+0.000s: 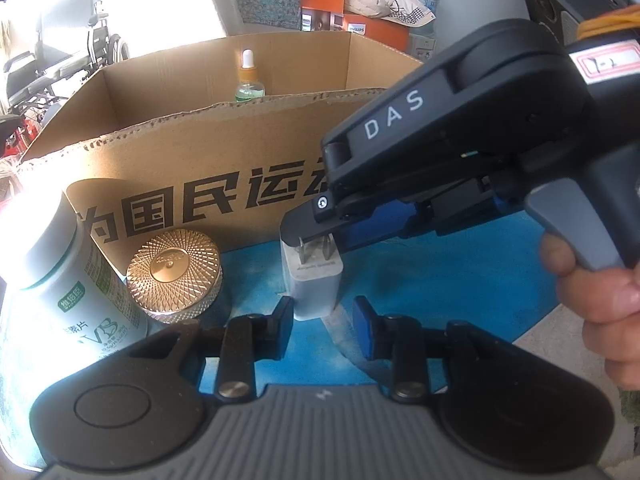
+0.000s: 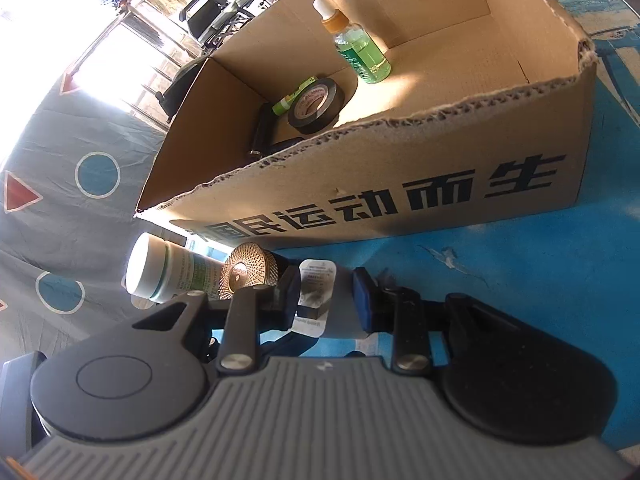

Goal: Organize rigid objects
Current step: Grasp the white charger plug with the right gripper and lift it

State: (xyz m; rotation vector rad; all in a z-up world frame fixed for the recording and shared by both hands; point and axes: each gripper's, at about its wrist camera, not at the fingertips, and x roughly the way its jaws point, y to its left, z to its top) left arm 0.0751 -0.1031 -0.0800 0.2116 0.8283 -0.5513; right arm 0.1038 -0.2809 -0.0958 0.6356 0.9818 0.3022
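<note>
**A:** Right wrist view first: I have the right gripper (image 2: 326,300) straddling the small white plastic plug-in charger (image 2: 320,298), one pad against each side. Left wrist view shows the same grip from the front, the right gripper (image 1: 316,240) coming down on top of the white charger (image 1: 314,280), beside its two metal prongs.

**B:** So it's clamped?

**A:** Clenched on the charger, as far as I can judge; the pads sit flush on its flanks. The charger's base looks to be on the blue table cover (image 1: 420,280), just in front of the open brown cardboard box with black lettering (image 2: 440,184).

**B:** And your left one?

**A:** The left gripper (image 1: 324,328) is released, fingers spread wide, hovering just short of the charger and touching nothing. I hold it back so it doesn't crowd the grasp.

**B:** Why grip it by the sides?

**A:** They're flat and parallel, so the pads seat squarely, and the prongs stay clear.

**B:** What's in the box?

**A:** An upright dropper bottle of green liquid (image 2: 360,48), a black roll of tape (image 2: 316,106) and a small green tube (image 2: 290,98), grouped at the far end and left, so there's bare floor near the front wall for the charger.

**B:** What's left outside?

**A:** The white supplement bottle with green label (image 1: 60,280) and the jar with the patterned gold lid (image 1: 174,268), near the charger, against the box wall.
</note>
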